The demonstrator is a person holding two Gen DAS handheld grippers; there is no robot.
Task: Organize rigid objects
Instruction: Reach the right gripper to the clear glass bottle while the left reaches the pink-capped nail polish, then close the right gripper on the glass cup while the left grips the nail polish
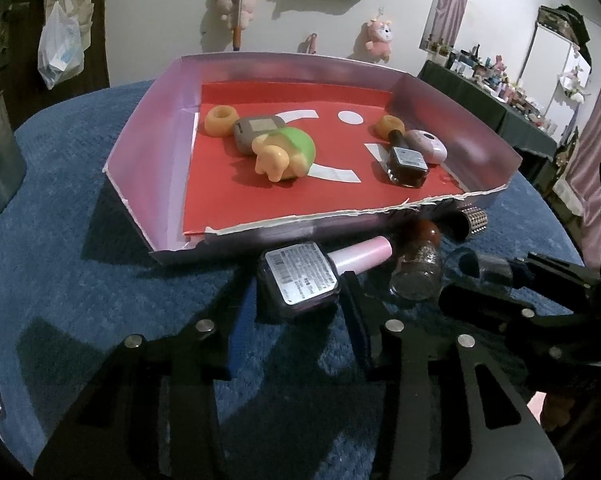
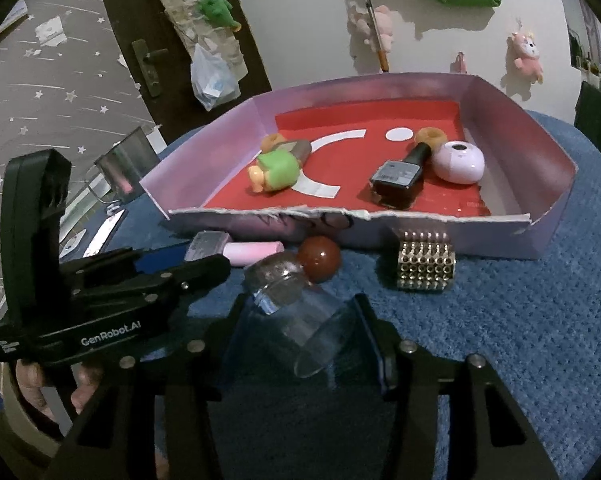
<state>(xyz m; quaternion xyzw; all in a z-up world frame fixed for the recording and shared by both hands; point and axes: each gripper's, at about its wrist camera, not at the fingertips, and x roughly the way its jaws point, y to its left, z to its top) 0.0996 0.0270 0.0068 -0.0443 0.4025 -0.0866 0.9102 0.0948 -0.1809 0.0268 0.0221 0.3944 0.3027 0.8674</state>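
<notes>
Nearest us, the left tongs pinch the dark body of the polish bottle, which lies on its side on the blue surface with its pink cap toward the box; both pads sit flush on its flanks. The right tongs bracket the clear jar, also lying down, its brown ball stopper pointing at the box; the pads look to be on the glass, so we judge it gripped. With 2 loads held at once, we should lift each straight up before moving forward, since the torn front wall stands just beyond both. The jar is smooth and round, so we keep the squeeze firm and avoid tilting it stopper-down. The studded cylinder rests just right of the jar, near the wall; we steer the right tongs clear of it. Inside, the green toy sits left and a second bottle with a pink pod right, so the open red middle seems the safest drop.
</notes>
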